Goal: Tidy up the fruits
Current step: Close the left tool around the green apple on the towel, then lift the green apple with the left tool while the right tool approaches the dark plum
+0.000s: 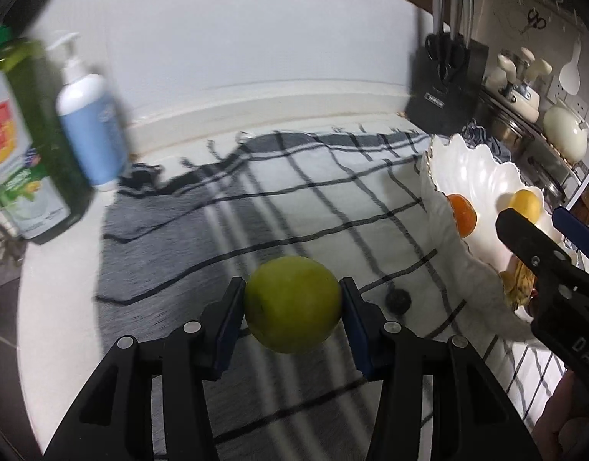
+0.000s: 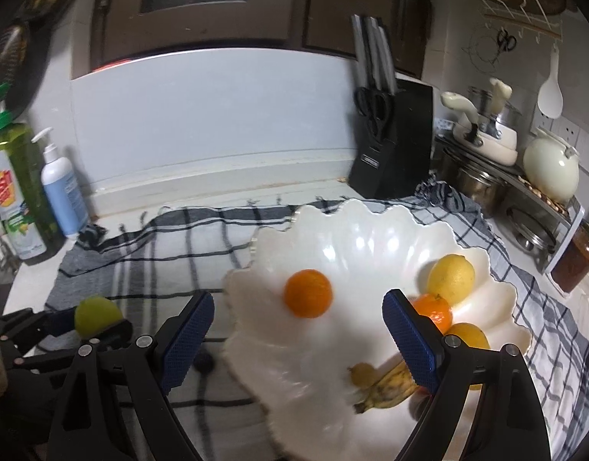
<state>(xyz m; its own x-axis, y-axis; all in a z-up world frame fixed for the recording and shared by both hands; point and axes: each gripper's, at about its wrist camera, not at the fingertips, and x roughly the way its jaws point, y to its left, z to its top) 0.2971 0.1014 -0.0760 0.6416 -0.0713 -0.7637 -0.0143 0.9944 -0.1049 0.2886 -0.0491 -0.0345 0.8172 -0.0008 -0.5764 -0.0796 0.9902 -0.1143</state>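
Observation:
My left gripper is shut on a green round fruit and holds it above the checked cloth, left of the bowl. The same fruit shows at the lower left of the right wrist view. The white scalloped bowl holds an orange, a second orange, two lemons, a banana and a small yellowish fruit. My right gripper is open and empty over the bowl's near side. It also shows in the left wrist view.
A small dark fruit lies on the cloth by the bowl. A green bottle and a pump bottle stand at the left. A black knife block, pots and a cream kettle stand at the back right.

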